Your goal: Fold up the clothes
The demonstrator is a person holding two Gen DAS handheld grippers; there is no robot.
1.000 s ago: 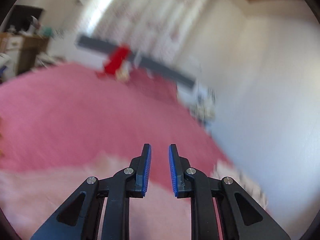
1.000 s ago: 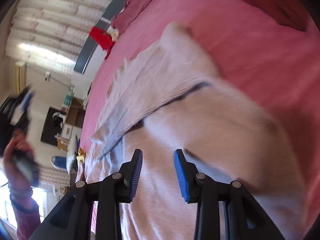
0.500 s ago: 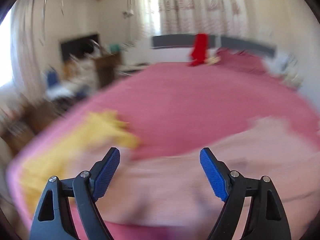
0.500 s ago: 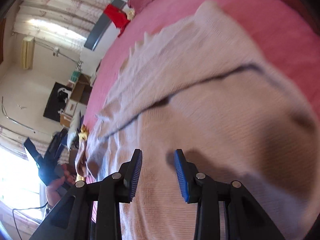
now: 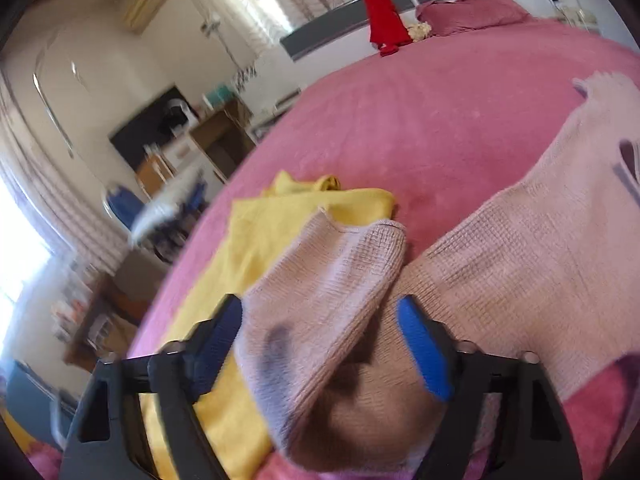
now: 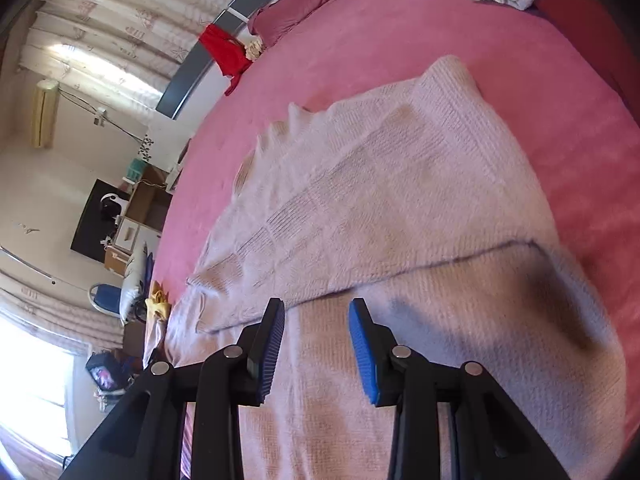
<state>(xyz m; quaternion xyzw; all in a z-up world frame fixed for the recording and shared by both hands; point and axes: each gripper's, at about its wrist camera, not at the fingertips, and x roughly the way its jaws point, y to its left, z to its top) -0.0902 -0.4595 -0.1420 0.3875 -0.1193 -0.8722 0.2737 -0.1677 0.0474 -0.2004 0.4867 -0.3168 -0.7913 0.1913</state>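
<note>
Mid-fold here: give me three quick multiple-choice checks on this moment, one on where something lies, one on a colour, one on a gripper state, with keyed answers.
1. What does the pink sweater's sleeve partly lie on?
A. a yellow garment
B. a wooden chair
C. a blue pillow

2. What colour is the cloth hung on the headboard?
A. green
B. red
C. white

3. How is the left gripper set?
A. shut on the yellow garment
B. out of view
C. open, fingers either side of the sleeve

Answers:
1 A: the yellow garment shows under and beside the sleeve.
2 B: it is bright red in both views.
3 C: a wide gap separates the blue pads, with the sleeve between.
</note>
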